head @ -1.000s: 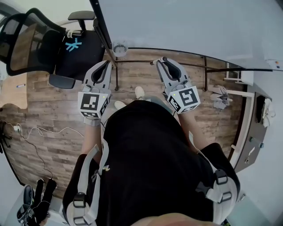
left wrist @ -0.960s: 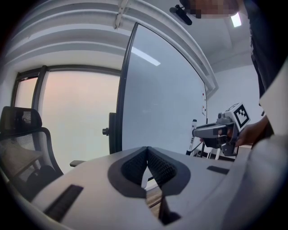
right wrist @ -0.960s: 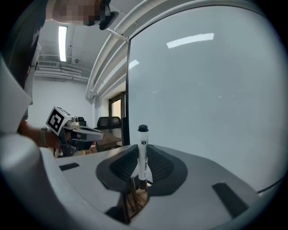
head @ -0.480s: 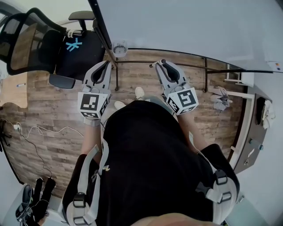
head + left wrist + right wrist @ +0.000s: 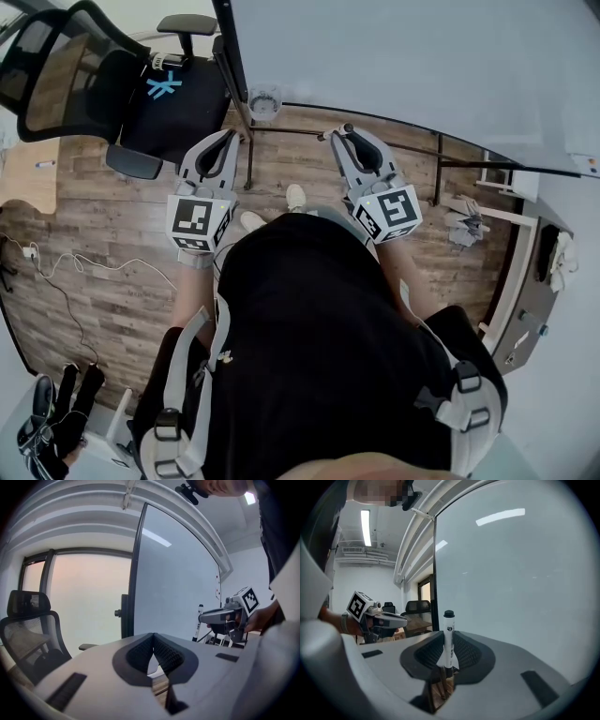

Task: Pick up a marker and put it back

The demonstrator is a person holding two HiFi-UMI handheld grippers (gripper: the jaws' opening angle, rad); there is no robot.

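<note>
A wood-plank floor point(image 5: 103, 234) lies far below. A tall whiteboard point(image 5: 394, 56) on a dark frame stands ahead, and a black office chair point(image 5: 141, 84) sits off to the left. The person holds both tools out toward the board at about the same height, well apart.

The right hand-held gripper point(image 5: 448, 645) is clamped on the marker point(image 5: 448, 632). The marker stands upright between the ribbed pads, capped end up, pinched low on its body with most of its length above the jaws. The left hand-held gripper point(image 5: 153, 638) has its jaws brought together at the tips, with nothing between them.

The likeliest trouble comes from that low grip. A long free end can pivot between the pads if it brushes the board or the frame on the way back. If the squeeze eases early, the marker would fall to the floor, since no tabletop is below to catch it.

The right gripper view alone shows how the marker is seated in the pads. The left gripper view shows it from the side, rising from the other tool's tip close to the board. From the head view the marker is at most a dark speck at the right tool's tip, too small to be sure of. Only that view shows a small round fitting point(image 5: 264, 98) at the board's near corner, possibly a holder.
</note>
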